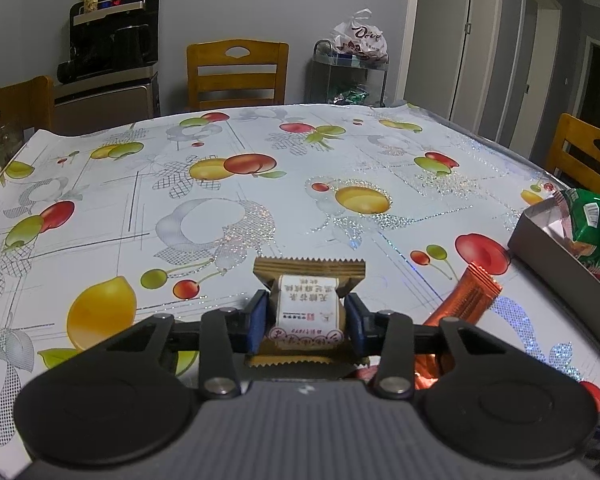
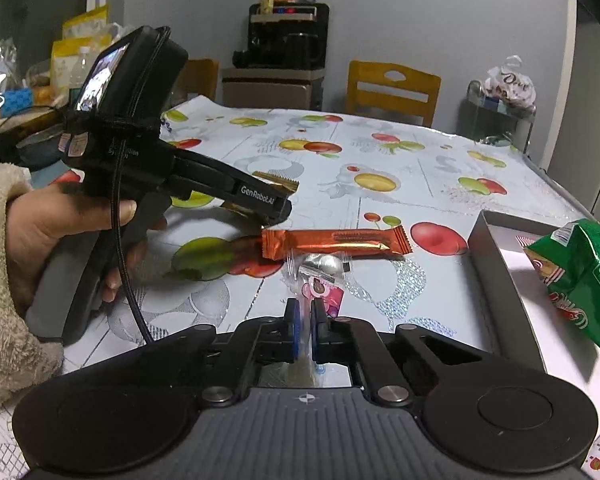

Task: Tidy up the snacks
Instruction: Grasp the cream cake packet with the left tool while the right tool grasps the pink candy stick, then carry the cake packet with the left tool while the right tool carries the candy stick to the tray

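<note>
- Nearest in the left wrist view: left gripper (image 1: 306, 322), blue pads pressed on both sides of a small brown wrapped cake (image 1: 307, 312), grasped across its plump middle with the crimped ends sticking out near and far.
- Probably light and soft; likely to crush under a harder squeeze, so the padded middle suits better than the thin seams.
- Right gripper (image 2: 305, 322) clenched on the clear tail of a small candy packet (image 2: 320, 276), silver and pink contents hanging just past the fingertips.
- Probably slippery film, light, apt to swing or slide out.
- Orange bar (image 2: 336, 242) flat on the table (image 1: 260, 200), just beyond the candy packet; stiff-looking, best taken across its narrow width.
- Grey box (image 2: 496, 280) at right, open-topped, green bag (image 2: 580, 276) already inside; near wall to be cleared on entry.
- Wide bare tablecloth to the far side and left; a hand (image 2: 60, 236) and its tool crowd the near left.
</note>
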Demonstrator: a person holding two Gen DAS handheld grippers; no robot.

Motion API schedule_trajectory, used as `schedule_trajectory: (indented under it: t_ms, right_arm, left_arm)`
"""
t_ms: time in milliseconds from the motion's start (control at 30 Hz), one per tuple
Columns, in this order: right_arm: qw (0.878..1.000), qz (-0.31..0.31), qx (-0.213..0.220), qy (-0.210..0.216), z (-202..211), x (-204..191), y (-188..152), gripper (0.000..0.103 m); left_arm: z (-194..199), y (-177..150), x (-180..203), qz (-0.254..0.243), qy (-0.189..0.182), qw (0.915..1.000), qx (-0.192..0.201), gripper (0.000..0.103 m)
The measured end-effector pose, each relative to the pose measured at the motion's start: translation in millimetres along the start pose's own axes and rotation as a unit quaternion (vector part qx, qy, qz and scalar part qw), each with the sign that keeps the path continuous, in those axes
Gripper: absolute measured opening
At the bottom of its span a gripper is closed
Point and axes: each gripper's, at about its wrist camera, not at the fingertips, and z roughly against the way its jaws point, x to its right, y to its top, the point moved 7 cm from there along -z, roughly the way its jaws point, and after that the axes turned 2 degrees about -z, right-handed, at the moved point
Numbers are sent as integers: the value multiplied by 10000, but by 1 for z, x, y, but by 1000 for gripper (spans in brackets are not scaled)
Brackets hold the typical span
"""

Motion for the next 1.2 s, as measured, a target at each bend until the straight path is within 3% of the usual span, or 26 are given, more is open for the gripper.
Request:
schedule_trajectory:
  t_ms: [167, 233, 300, 467, 533, 700, 1067, 1200]
  right_arm:
    - [9989, 440, -129, 0, 8, -5, -10, 16]
    - [9988, 463, -122, -103, 11, -4, -13, 45]
    - [9988, 437, -63, -209, 14, -2, -16, 55]
    - [9997, 159, -113, -158, 16, 5, -19, 51]
    - [9999, 27, -151, -42, 16, 5, -20, 29]
    - [10000, 15, -75, -33, 19, 1, -22, 18]
    - [9994, -85, 323, -85, 48, 13, -16, 13]
    - [9985, -115, 525, -118, 63, 24, -13, 13]
  left_arm:
    - [0, 0, 0, -10, -17, 10000, -4, 38]
    - [0, 0, 0, -14, -17, 10000, -5, 38]
    - [0, 0, 0, -12, -32, 10000, -6, 38]
    - [0, -1, 0, -15, -35, 10000, -5, 38]
    - [0, -1, 0, -16, -35, 10000, -5, 38]
    - [0, 0, 0, -18, -39, 10000, -8, 38]
    - [12, 4, -2, 87, 111, 9996, 247, 36]
    - [25, 11, -3, 25, 370, 9981, 499, 36]
